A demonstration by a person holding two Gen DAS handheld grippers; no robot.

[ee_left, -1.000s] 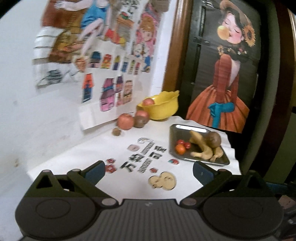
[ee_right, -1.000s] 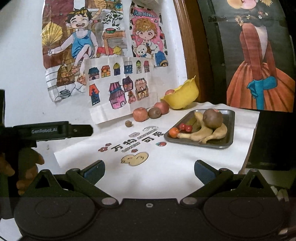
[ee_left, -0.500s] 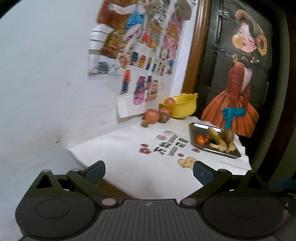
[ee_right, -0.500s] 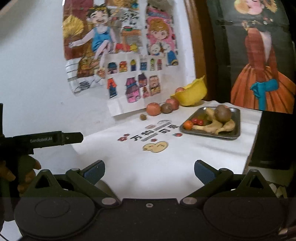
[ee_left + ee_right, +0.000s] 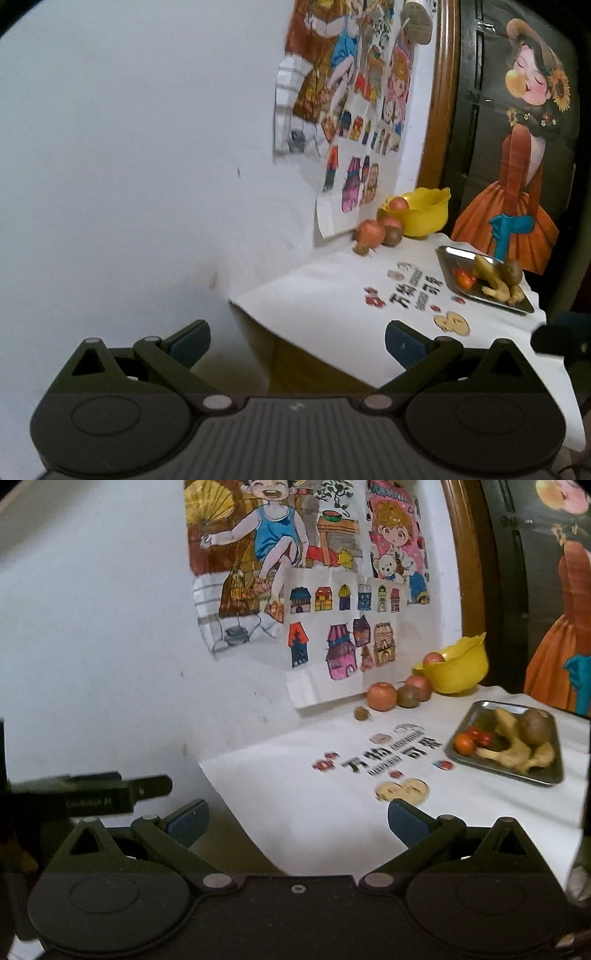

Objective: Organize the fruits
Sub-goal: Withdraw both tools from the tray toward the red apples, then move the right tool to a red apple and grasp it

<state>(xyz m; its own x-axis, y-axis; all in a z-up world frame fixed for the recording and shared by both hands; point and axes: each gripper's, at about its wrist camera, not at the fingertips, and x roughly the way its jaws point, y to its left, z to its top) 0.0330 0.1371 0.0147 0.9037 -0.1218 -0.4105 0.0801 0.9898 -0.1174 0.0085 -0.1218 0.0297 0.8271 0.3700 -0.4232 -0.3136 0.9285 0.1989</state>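
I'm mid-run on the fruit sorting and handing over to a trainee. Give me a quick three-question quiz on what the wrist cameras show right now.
1. True or false: the left gripper and the right gripper are both open and hold nothing.
2. Multiple choice: where does the large brown round fruit lie? A) in the yellow plastic bowl B) on the grey metal tray, against the bananas C) on the white printed tablecloth
3. Fill in: the yellow plastic bowl holds one visible ____.

Key: 1 true; 2 B; 3 reddish apple.
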